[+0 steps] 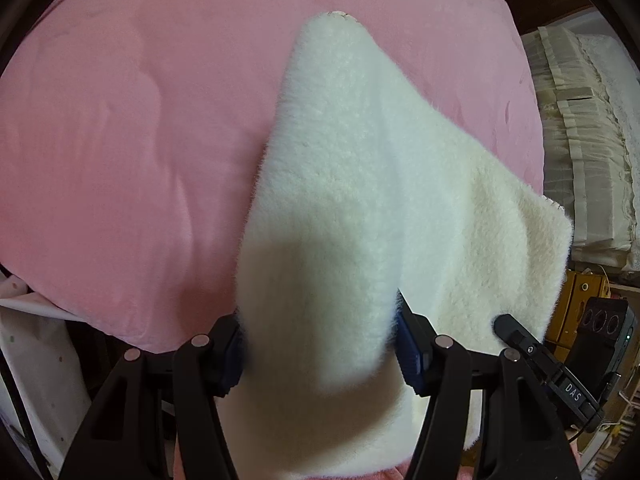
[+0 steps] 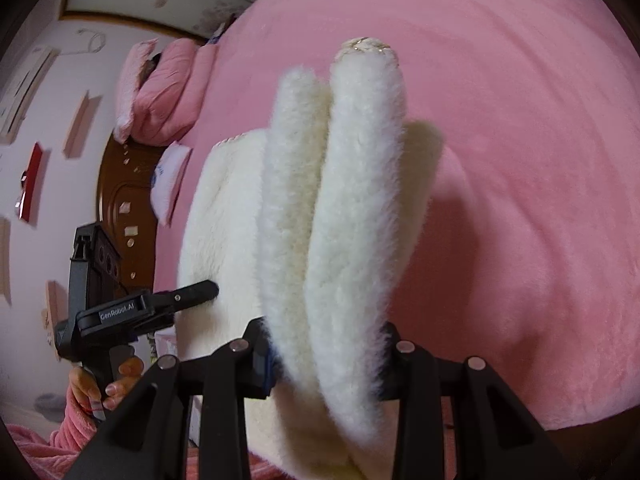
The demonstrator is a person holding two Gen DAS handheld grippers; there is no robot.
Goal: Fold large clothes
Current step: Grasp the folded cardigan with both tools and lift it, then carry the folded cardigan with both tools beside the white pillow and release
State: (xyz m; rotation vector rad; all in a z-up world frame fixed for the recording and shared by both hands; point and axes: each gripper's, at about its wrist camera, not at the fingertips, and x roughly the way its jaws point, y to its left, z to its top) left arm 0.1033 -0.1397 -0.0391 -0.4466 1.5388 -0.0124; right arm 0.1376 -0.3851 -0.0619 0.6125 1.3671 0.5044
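Note:
A white fluffy garment [image 1: 360, 184] hangs in the air over a pink bed [image 1: 120, 128]. My left gripper [image 1: 320, 344] is shut on a thick fold of it near the bottom of the left wrist view. The right gripper [image 1: 516, 334] shows there at the lower right, its tip against the garment's edge. In the right wrist view my right gripper [image 2: 326, 364] is shut on two bunched rolls of the garment [image 2: 332, 200]. The left gripper [image 2: 200, 292] shows at the left, clamped on the garment's other edge.
The pink bed [image 2: 520, 160] fills the space behind the garment. Pink pillows [image 2: 160, 92] and a brown wooden headboard [image 2: 124, 208] are at the far left. White pleated curtains [image 1: 580, 140] hang to the right of the bed. A hand in a pink sleeve [image 2: 104, 388] holds the left gripper.

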